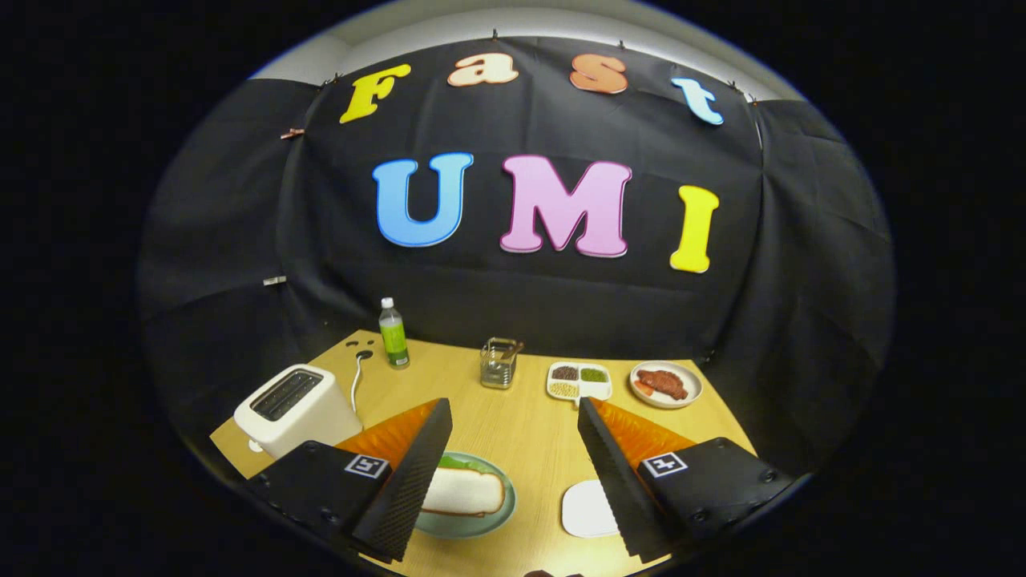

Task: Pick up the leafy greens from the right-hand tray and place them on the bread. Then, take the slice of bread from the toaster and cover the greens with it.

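Note:
My gripper (pixel 513 417) is open, held above the wooden table with nothing between its fingers. Below the left finger (pixel 409 481) lies a green plate (pixel 489 521) with a slice of bread (pixel 465 490) on top of leafy greens (pixel 463 462), whose green edge peeks out behind the bread. A white toaster (pixel 295 409) stands to the left, beyond the left finger; its slots look dark and I cannot tell what is in them. A white tray (pixel 585 509) lies beside the right finger, partly hidden by it.
Toward the back of the table stand a green bottle (pixel 393 334), a glass holder with utensils (pixel 498 363), a white divided dish of grains (pixel 579 381) and a plate of reddish meat (pixel 665 384). The toaster's cord (pixel 357 377) runs back to holes in the tabletop.

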